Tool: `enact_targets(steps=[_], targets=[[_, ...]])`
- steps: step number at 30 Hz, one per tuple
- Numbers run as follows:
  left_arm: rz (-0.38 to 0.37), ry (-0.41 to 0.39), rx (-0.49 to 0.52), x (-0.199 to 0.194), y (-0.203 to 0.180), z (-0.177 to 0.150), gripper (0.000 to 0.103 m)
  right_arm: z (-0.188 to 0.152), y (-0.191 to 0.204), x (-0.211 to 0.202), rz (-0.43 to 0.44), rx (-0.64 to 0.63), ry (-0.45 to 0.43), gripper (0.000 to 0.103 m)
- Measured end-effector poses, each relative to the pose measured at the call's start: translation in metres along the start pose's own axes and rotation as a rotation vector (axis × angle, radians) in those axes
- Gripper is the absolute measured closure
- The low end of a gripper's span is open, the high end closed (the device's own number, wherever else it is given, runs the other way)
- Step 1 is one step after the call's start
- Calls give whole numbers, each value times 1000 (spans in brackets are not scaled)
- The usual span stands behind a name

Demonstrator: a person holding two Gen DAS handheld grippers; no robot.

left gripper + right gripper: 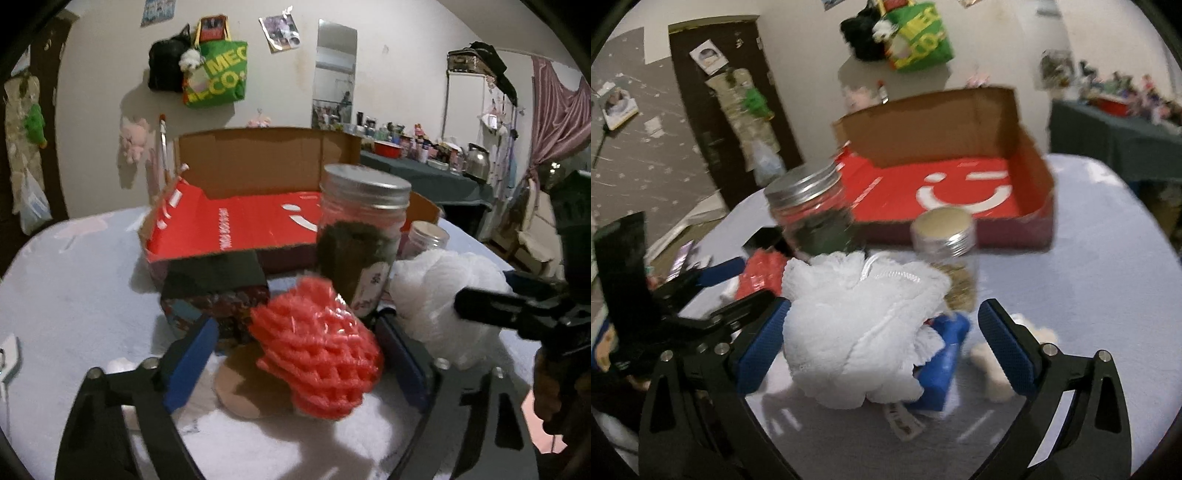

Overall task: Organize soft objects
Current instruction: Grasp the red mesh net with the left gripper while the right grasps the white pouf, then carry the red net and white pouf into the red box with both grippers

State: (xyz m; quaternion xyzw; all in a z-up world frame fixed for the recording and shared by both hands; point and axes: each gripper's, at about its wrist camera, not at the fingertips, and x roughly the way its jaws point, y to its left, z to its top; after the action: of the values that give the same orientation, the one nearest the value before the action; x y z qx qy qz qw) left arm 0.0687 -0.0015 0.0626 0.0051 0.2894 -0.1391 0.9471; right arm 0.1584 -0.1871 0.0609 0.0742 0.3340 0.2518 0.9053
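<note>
A red foam net (317, 343) lies between the wide-apart blue pads of my left gripper (295, 354), which is open and touches it on neither side that I can tell. A white mesh puff (443, 295) lies to its right. In the right wrist view the white puff (860, 325) sits between the pads of my open right gripper (882, 343), close to the left pad. The red net (761, 273) shows behind, with my left gripper (731, 273) near it. An open cardboard box with a red floor (258, 221) stands behind; it also shows in the right wrist view (960, 184).
A tall glass jar with a metal lid (362, 236) and a shorter jar (945, 251) stand in front of the box. A dark patterned box (214, 295), a tan soft item (247, 387), a blue packet (945, 354) and a small white plush (997, 369) lie on the pale cloth-covered table (74, 295).
</note>
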Motion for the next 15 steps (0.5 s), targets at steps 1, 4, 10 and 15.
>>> enact_targets(steps=[1,4,10,15], targets=[[-13,1,4,0,-1,0,27,-1,1,1,24,-1,7,18],[-46,13,31,0,-6,-2,41,-5,6,1,94,10,15,46],[-48,-5,64,-10,-13,0,52,-12,28,-19,44,-41,-58,60],[-55,-21,74,-21,-15,4,54,-10,33,-33,26,-35,-93,61]])
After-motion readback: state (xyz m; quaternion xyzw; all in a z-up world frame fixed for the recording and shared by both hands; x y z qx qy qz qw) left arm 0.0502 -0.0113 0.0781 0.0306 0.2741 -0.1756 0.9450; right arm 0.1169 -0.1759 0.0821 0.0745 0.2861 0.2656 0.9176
